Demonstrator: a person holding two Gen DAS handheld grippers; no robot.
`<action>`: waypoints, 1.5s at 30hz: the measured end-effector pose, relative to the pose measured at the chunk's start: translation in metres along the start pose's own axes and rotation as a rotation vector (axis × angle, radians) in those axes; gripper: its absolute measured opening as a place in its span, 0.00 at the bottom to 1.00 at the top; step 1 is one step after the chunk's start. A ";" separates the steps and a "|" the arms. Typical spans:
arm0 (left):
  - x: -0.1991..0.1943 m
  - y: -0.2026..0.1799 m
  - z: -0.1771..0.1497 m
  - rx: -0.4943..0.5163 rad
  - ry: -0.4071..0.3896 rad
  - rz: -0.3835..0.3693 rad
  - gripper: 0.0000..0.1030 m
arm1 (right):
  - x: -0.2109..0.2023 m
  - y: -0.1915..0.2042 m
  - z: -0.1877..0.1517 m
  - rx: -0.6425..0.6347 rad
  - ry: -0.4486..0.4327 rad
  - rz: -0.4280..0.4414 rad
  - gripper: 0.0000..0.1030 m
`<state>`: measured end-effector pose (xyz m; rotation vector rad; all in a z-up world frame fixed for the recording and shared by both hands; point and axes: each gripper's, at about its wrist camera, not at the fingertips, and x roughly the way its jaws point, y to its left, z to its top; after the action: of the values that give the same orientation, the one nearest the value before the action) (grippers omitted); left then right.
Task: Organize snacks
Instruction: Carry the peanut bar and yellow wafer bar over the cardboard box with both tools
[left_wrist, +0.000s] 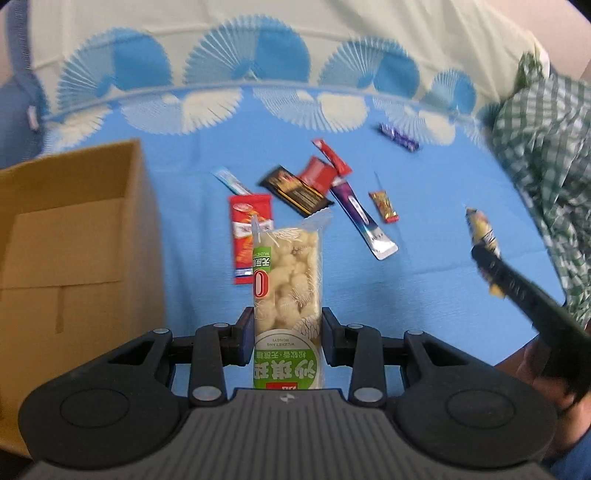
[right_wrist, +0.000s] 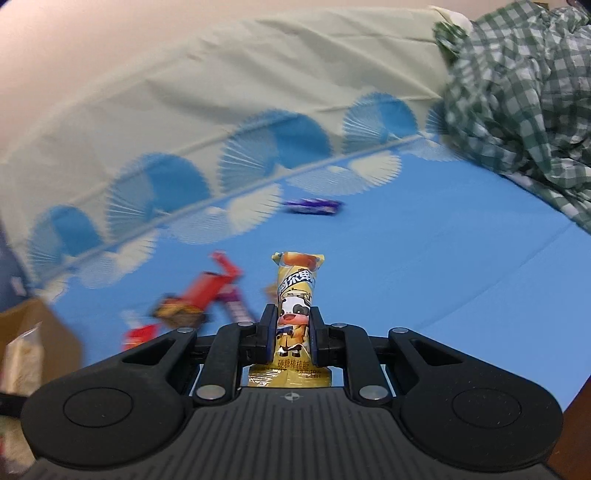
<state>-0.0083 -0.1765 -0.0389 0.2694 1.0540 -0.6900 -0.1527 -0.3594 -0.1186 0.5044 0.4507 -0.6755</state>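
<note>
Blue fan-patterned sheet (left_wrist: 184, 177), brown cardboard box (left_wrist: 74, 221), green-and-white checked cloth (right_wrist: 517, 92), yellow cow-printed candy packet (right_wrist: 295, 295).

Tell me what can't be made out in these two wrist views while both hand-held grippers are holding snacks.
- Cardboard box, left wrist view: contents unseen; its near side is cut off by the frame edge and the left hand-held gripper.
- Loose snack pile, right wrist view: motion blur makes labels unreadable.
- Purple wrapper, right wrist view: too small and smeared to identify.
- Yellow candy stick, right wrist view: its lower end is hidden behind the right hand-held gripper.
</note>
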 end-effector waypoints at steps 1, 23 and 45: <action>-0.012 0.006 -0.004 -0.004 -0.014 0.007 0.38 | -0.013 0.011 -0.001 -0.004 -0.004 0.025 0.17; -0.207 0.161 -0.173 -0.195 -0.227 0.198 0.38 | -0.227 0.222 -0.109 -0.249 0.064 0.487 0.17; -0.214 0.196 -0.179 -0.254 -0.261 0.177 0.38 | -0.229 0.258 -0.114 -0.359 0.064 0.444 0.17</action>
<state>-0.0757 0.1492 0.0374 0.0490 0.8456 -0.4131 -0.1611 -0.0132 -0.0090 0.2702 0.4876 -0.1441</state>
